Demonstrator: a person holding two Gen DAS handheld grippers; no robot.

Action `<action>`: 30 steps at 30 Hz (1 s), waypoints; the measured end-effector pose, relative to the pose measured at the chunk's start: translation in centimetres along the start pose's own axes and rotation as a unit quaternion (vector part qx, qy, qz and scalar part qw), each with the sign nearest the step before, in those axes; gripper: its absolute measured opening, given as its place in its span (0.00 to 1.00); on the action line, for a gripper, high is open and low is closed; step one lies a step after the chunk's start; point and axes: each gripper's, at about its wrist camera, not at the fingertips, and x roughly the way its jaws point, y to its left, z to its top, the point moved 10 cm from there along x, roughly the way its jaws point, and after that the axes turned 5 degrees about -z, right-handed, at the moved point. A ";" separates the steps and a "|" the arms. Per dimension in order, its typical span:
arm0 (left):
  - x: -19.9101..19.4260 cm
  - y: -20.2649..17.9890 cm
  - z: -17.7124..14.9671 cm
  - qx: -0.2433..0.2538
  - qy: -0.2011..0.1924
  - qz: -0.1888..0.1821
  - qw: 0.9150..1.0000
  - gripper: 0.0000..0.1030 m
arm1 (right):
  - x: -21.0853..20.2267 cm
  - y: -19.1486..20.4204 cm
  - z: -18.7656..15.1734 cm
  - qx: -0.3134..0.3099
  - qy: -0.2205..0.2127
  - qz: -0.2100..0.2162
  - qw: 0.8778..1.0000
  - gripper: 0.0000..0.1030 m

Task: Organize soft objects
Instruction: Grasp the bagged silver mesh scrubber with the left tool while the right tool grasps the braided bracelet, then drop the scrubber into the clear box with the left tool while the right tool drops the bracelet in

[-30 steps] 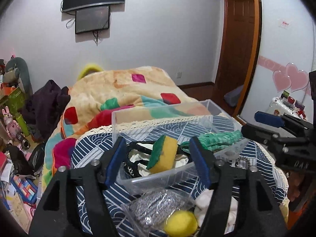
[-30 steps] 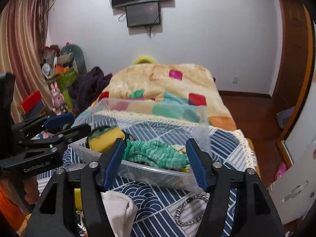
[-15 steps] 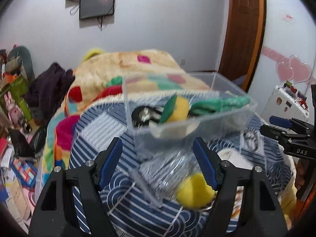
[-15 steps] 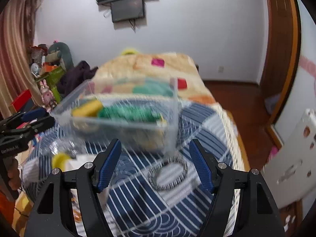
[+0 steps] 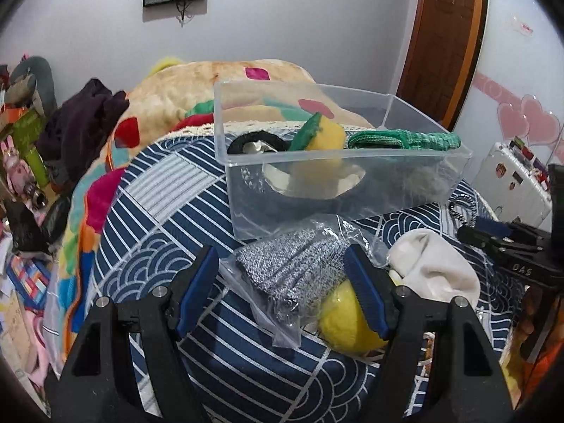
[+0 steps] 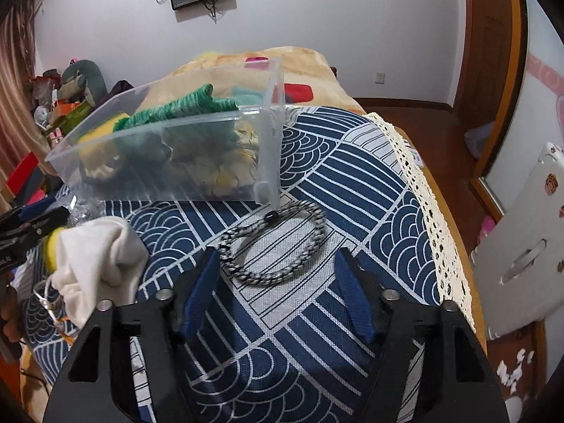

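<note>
A clear plastic bin (image 5: pixel 246 176) (image 6: pixel 271 134) stands on the blue patterned cloth (image 5: pixel 183 218) and holds a yellow-green sponge (image 5: pixel 326 134), a green knit item (image 5: pixel 405 139) (image 6: pixel 183 111) and a black band. My left gripper (image 5: pixel 282 278) is open just above a bagged grey fabric (image 5: pixel 292 268), beside a yellow ball (image 5: pixel 349 324) and a white cloth (image 5: pixel 433 264) (image 6: pixel 102 257). My right gripper (image 6: pixel 278 282) is open over a black-and-white braided cord loop (image 6: pixel 275 243), in front of the bin.
A patterned blanket (image 5: pixel 169 105) covers the bed behind the bin. Clutter and toys (image 5: pixel 24 134) lie at the left. A wooden door (image 5: pixel 444 35) and a white case (image 6: pixel 521 253) are at the right. The cloth's lace edge (image 6: pixel 416 176) marks the table's right side.
Both grippers have pulled back and tilted down from the bin. The left one now sits over the bagged grey fabric, the right one over the braided cord loop. Both stayed open.
</note>
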 end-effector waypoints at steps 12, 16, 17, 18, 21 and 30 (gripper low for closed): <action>-0.2 0.0 -0.5 -0.013 -0.012 -0.012 1.000 0.42 | -0.9 -0.4 0.1 -0.003 -0.022 -0.010 1.000 0.15; -0.7 0.0 -0.7 -0.005 -0.017 -0.003 1.000 0.33 | -1.4 -0.5 0.3 0.001 -0.030 -0.007 1.000 0.13; -0.9 -0.1 -0.7 -0.001 -0.018 0.000 1.000 0.30 | -1.6 -0.5 0.3 0.001 -0.033 -0.006 0.999 0.13; -1.1 -0.2 -0.8 0.003 -0.019 0.003 1.000 0.28 | -1.9 -0.5 0.4 0.002 -0.037 -0.005 0.999 0.13; -2.0 -0.6 -0.8 0.012 -0.026 0.009 1.000 0.20 | -2.6 -0.2 0.6 0.002 -0.047 -0.001 0.999 0.13; -5.6 -1.2 1.0 0.009 -0.065 -0.005 0.998 0.17 | -5.4 1.2 2.8 -0.008 -0.094 0.010 0.996 0.13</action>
